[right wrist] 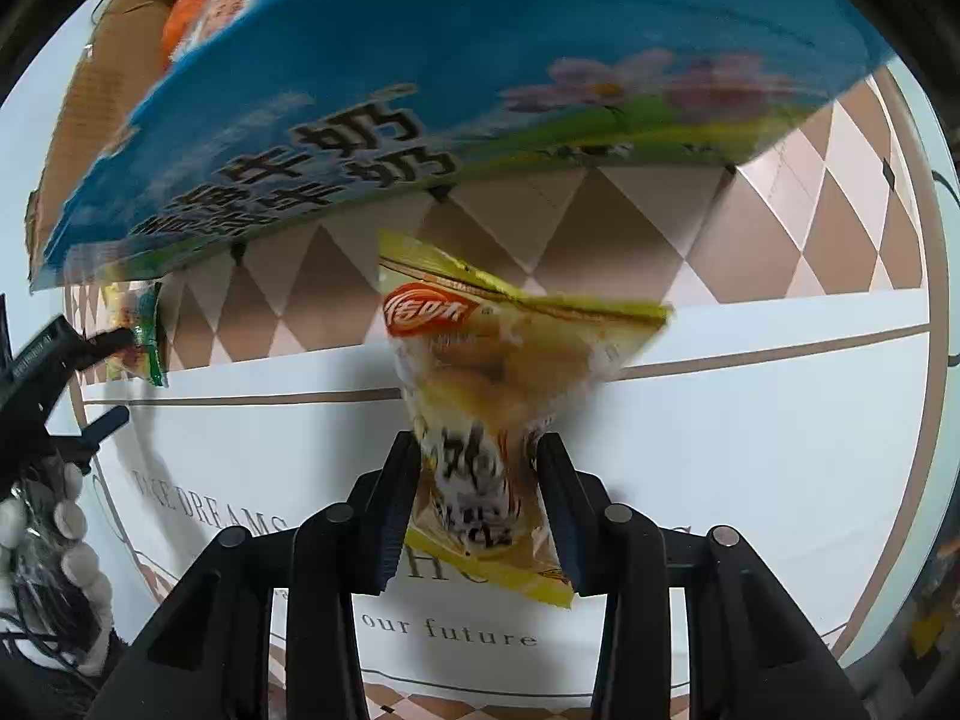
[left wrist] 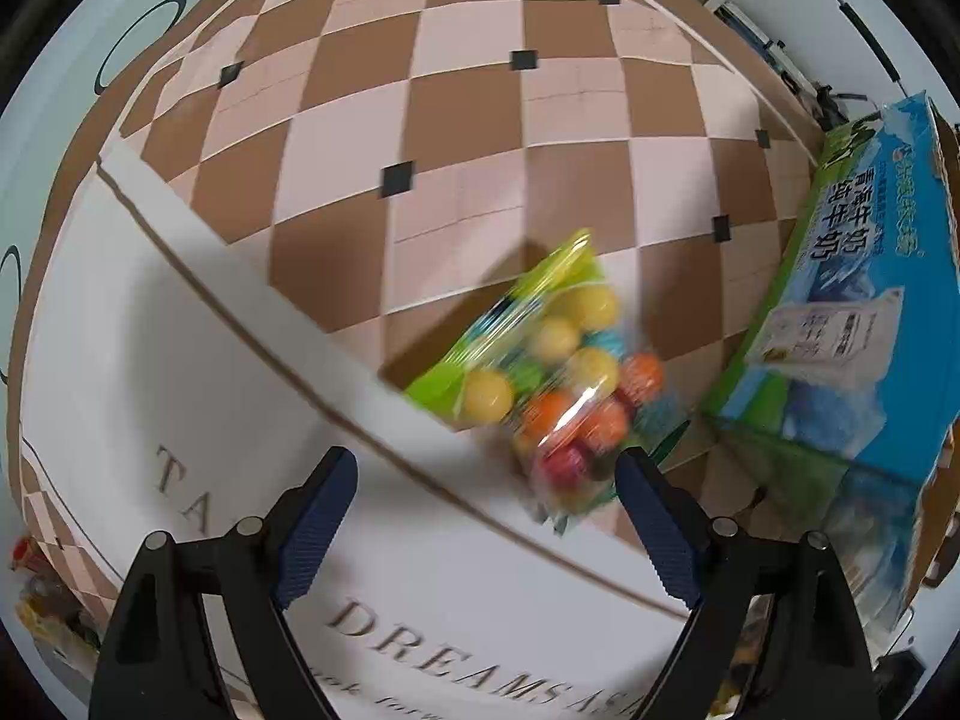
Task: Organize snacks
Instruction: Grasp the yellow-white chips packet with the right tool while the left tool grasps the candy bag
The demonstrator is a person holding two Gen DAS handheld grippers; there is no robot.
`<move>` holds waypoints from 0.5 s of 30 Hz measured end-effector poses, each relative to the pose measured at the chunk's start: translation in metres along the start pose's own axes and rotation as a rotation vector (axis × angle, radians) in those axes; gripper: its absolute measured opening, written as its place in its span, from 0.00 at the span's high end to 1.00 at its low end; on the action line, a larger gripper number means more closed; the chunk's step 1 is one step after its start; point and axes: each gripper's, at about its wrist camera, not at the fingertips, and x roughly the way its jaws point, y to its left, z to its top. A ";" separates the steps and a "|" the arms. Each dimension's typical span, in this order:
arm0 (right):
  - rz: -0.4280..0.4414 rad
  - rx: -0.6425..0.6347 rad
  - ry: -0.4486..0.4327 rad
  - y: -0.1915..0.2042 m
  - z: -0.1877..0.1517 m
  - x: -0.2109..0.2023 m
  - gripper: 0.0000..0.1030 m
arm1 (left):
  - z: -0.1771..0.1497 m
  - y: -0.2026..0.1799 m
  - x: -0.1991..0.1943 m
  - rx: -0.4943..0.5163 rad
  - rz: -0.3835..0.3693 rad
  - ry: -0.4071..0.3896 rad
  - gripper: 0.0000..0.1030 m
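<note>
Left wrist view. Left gripper [left wrist: 483, 483]: black frame, blue ribbed pads, jaws spread wide, nothing between them. Beyond its right finger lies a clear plastic bag of round candies in yellow, orange and red with a green header [left wrist: 555, 375], blurred, resting partly on the brown-and-pink checked tablecloth [left wrist: 468, 120] and partly on the cloth's white panel with grey lettering [left wrist: 180, 372]. Far right: a blue-and-green printed cardboard milk carton box [left wrist: 852, 312], standing on the cloth just beside the candy bag; its inside is not visible from here.

Right wrist view. Right gripper [right wrist: 477, 480]: jaws narrow, pads pressed on both sides of a yellow-trimmed clear snack packet with an orange oval logo [right wrist: 492, 372], which sticks out forward past the fingertips, above the white panel. Across the far side, the same milk carton box, its brown cardboard top open; inside it an orange-and-white snack bag [right wrist: 222, 6] shows, at least one. Far left: the other gripper's dark finger touches or overlaps a small green-edged packet [right wrist: 138, 330]; contact cannot be told.
</note>
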 end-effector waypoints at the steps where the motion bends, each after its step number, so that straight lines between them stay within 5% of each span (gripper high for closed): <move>1: -0.002 -0.005 -0.002 0.004 -0.001 0.000 0.58 | 0.000 0.003 -0.001 0.004 0.013 0.000 0.13; 4: 0.003 -0.013 0.000 0.018 0.001 0.000 0.58 | -0.002 0.016 -0.007 -0.004 0.032 0.005 0.14; 10: 0.013 -0.006 -0.015 0.021 0.003 -0.008 0.59 | 0.018 0.014 -0.014 -0.115 -0.122 0.030 0.14; 15: -0.003 -0.002 -0.021 0.022 0.006 -0.010 0.61 | 0.040 -0.003 0.011 -0.160 -0.141 0.077 0.14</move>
